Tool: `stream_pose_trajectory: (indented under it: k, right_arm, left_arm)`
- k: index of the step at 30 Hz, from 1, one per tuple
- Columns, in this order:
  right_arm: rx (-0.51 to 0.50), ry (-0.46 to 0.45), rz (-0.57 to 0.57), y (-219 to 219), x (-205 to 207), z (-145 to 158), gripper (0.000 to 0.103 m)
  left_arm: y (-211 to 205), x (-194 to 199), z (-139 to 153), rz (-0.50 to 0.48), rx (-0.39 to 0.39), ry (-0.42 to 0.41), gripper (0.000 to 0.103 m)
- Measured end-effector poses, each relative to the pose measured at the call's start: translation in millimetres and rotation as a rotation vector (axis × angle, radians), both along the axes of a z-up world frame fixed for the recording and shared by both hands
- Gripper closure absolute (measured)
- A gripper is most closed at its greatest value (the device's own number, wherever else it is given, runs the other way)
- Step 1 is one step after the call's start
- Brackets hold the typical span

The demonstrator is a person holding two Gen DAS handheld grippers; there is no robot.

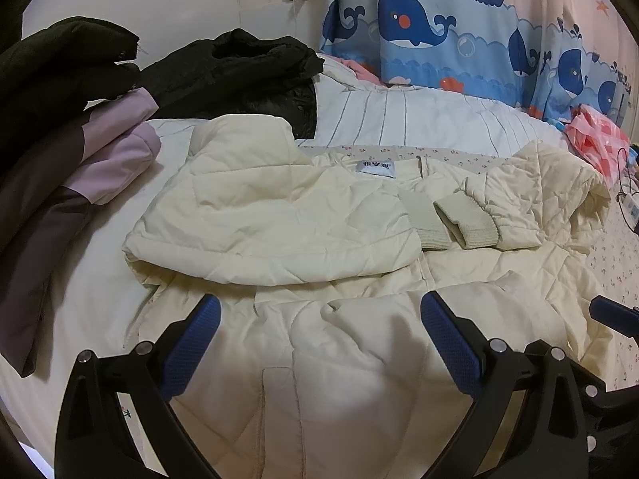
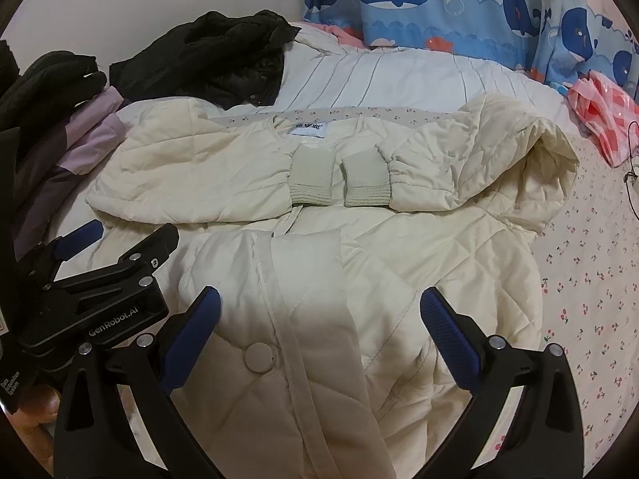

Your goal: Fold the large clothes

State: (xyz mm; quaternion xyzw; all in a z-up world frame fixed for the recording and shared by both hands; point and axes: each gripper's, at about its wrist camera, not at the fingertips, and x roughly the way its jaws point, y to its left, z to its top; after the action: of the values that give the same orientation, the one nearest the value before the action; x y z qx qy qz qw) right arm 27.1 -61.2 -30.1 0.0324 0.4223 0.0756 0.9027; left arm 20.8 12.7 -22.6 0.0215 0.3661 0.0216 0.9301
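A cream quilted jacket (image 1: 279,215) lies spread on the bed, also in the right wrist view (image 2: 359,247). Both sleeves are folded across the chest, their ribbed cuffs (image 2: 339,179) side by side below the collar label (image 2: 311,128). My left gripper (image 1: 319,319) is open and empty, hovering above the jacket's lower half. My right gripper (image 2: 319,315) is open and empty above the front placket and a round snap button (image 2: 258,356). The left gripper also shows at the left of the right wrist view (image 2: 100,275).
Black garments (image 1: 239,68) and a purple and dark jacket pile (image 1: 80,167) lie at the back left. A white striped quilt (image 1: 399,119) lies behind the jacket. A pink checked bag (image 1: 599,143) sits at right. Whale-print curtain (image 1: 439,20) hangs behind the bed.
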Motion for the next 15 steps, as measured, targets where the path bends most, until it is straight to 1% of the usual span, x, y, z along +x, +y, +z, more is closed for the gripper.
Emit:
stream_pose_trajectory:
  k: [8,11,15]
  right_arm:
    - [-0.010,0.001,0.001,0.2,0.5,0.0,0.006]
    - [-0.020,-0.007,-0.005,-0.7,0.1,0.4,0.006]
    - [0.023,0.014,-0.010,-4.6,1.4,0.3,0.006]
  left_arm:
    - [-1.0,0.1,-1.2,0.001,-0.005,0.003,0.007]
    - [4.4,2.3,-3.2,0.017,-0.037,0.017,0.007]
    - [11.3,5.2,-6.3,0.037,-0.068,0.037,0.007]
